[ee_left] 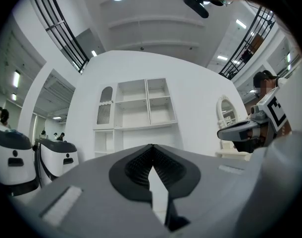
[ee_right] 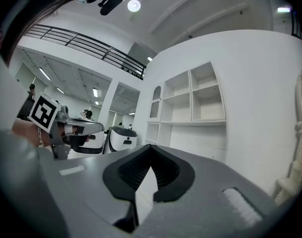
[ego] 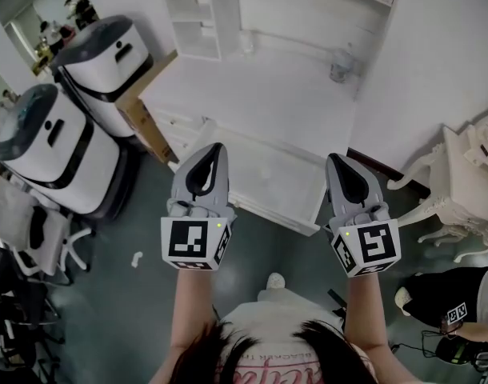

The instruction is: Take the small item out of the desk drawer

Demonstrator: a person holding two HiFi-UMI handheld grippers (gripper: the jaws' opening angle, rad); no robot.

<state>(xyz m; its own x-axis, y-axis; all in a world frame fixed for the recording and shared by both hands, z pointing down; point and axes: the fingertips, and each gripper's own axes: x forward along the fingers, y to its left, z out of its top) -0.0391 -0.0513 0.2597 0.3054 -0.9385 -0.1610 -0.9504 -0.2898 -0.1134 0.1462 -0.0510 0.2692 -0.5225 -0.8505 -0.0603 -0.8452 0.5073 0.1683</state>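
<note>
Both our tongs are closed with nothing in them, left gripper (ego: pixel 215 150) and right gripper (ego: pixel 337 162) held out side by side, tips toward the white desk (ego: pixel 260 94) right ahead. We can't spot the small item from here, or tell which part is the drawer. A shelf unit (ego: pixel 194 14) sits at the desk's back.

Grippers: two, left gripper (ego: pixel 214 150) and right gripper (ego: pixel 335 162). Their marker cubes (ego: pixel 196 242) (ego: pixel 366 248): two. One white desk (ego: pixel 252 94). One shelf unit (ee_left: pixel 136 113). Two white-and-black machines (ego: pixel 100 54) (ego: pixel 52 146) (side by side, left of desk). One cardboard box (ego: pixel 144 110). One oval mirror (ee_left: pixel 226 114). Background people (ego: pixel 82 8): several, too small to count.
</note>
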